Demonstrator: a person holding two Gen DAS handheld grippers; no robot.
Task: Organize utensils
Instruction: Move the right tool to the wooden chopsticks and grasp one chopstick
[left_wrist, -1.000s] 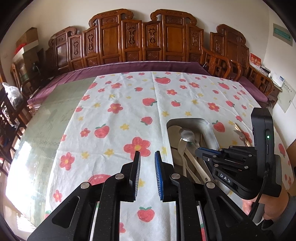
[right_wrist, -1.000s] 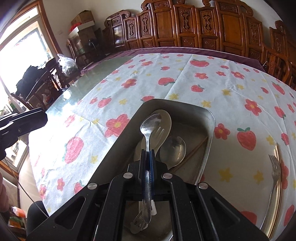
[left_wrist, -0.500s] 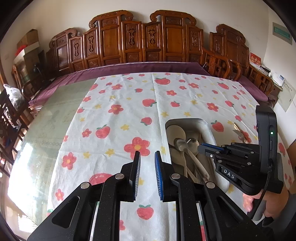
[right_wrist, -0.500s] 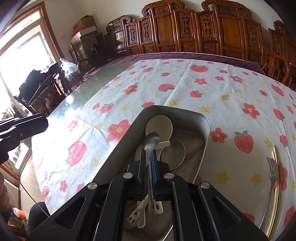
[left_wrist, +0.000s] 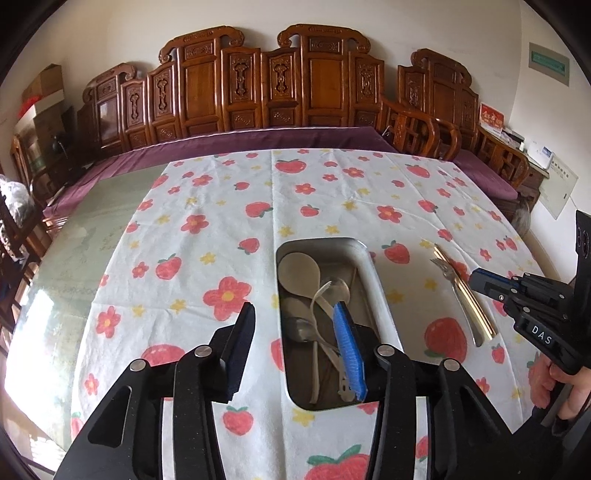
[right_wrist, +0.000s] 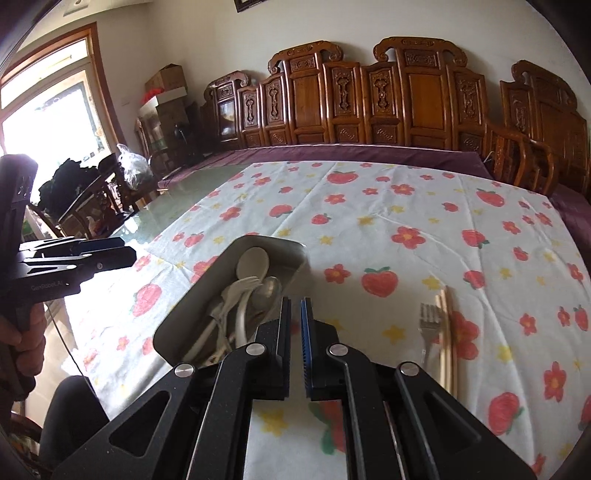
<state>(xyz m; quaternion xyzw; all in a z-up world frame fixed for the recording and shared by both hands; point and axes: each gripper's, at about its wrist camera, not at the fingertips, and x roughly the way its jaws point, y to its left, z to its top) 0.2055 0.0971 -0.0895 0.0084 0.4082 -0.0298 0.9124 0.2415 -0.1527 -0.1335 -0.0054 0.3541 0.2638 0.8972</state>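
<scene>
A metal tray (left_wrist: 376, 291) lies on the strawberry-print cloth and holds a white spoon (left_wrist: 299, 269), a metal spoon (left_wrist: 301, 328) and pale plastic utensils. My left gripper (left_wrist: 295, 332) hovers over the tray's near left rim, its jaws opening, nothing between them. In the right wrist view my right gripper (right_wrist: 295, 314) stands shut and empty, just right of the tray (right_wrist: 188, 310). A metal fork (right_wrist: 428, 325) and chopsticks (right_wrist: 447, 332) rest on the cloth to its right. That same fork (left_wrist: 456, 291) shows in the left wrist view, near the right gripper (left_wrist: 476, 278).
Carved wooden chairs (left_wrist: 258, 96) and a purple-cushioned bench (left_wrist: 258, 142) line the far side of the table. Bare glass tabletop (left_wrist: 74, 251) shows left of the cloth. A person's hand (right_wrist: 26, 332) holds the left gripper (right_wrist: 127, 250) at the left edge.
The right gripper let go of the metal spoon, which now lies in the tray, and pulled back to the right. The left gripper's jaws spread wider and it shifted right, over the tray.
</scene>
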